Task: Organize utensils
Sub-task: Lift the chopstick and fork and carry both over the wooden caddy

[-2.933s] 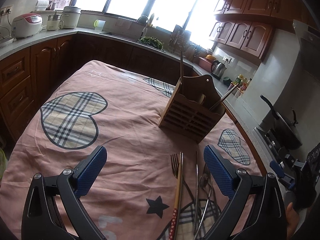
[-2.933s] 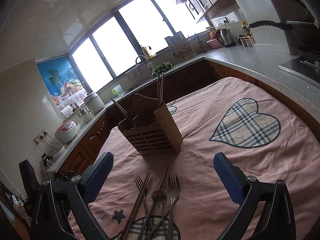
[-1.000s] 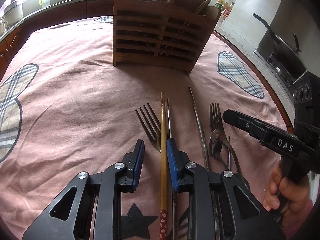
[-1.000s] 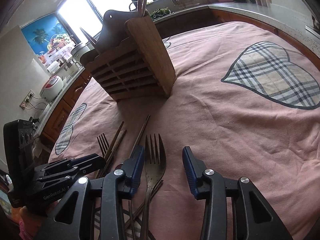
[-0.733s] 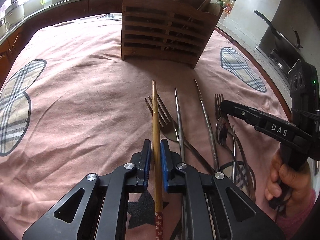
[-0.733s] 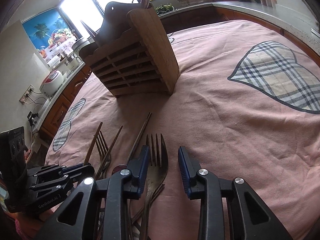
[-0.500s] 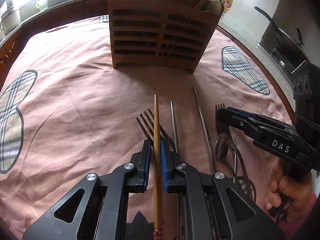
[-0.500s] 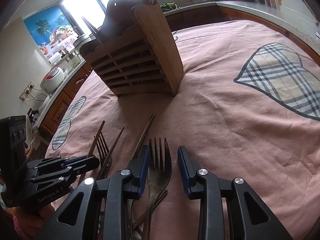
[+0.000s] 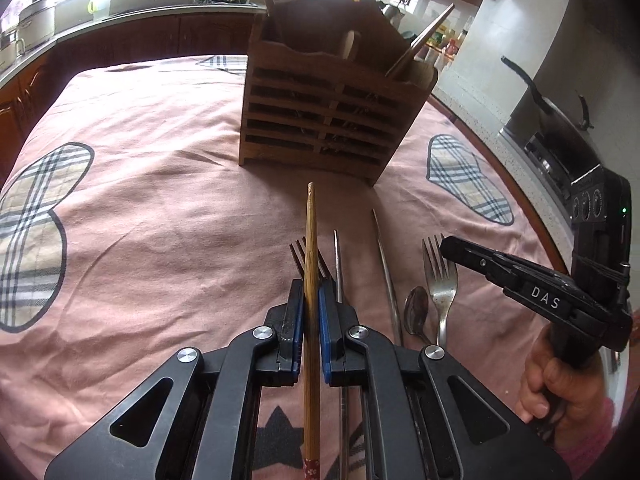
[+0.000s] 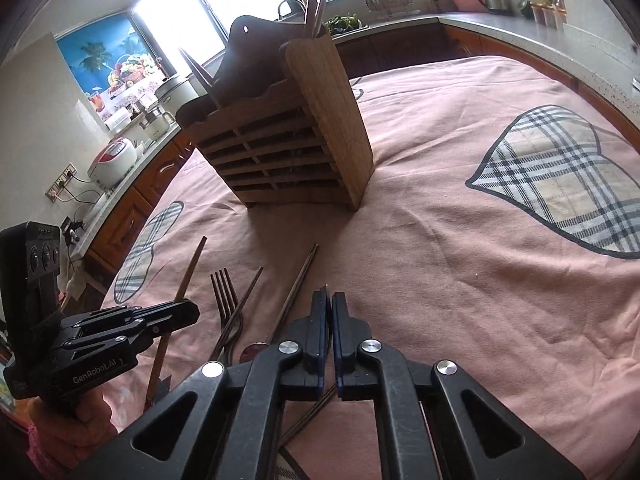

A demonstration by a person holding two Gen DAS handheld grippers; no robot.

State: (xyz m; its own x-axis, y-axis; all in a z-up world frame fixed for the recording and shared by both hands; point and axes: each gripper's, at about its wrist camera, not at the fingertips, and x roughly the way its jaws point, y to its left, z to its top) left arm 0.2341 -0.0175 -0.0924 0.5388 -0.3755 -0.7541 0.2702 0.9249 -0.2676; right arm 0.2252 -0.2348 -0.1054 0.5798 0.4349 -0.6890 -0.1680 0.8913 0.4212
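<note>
My left tongs (image 9: 310,304) clench the bamboo chopstick (image 9: 311,264), which juts ahead toward the wooden utensil holder (image 9: 328,120). My right tongs (image 10: 330,312) have just closed on the fork (image 9: 439,280). Only the left view shows that fork's tines; my right view hides them.

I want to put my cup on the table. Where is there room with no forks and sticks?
Bare pink cloth lies right of the wooden holder, up to the checked heart. More lies left of the holder, by the other checked heart. In front of the holder it is crowded with forks, a spoon and chopsticks.
</note>
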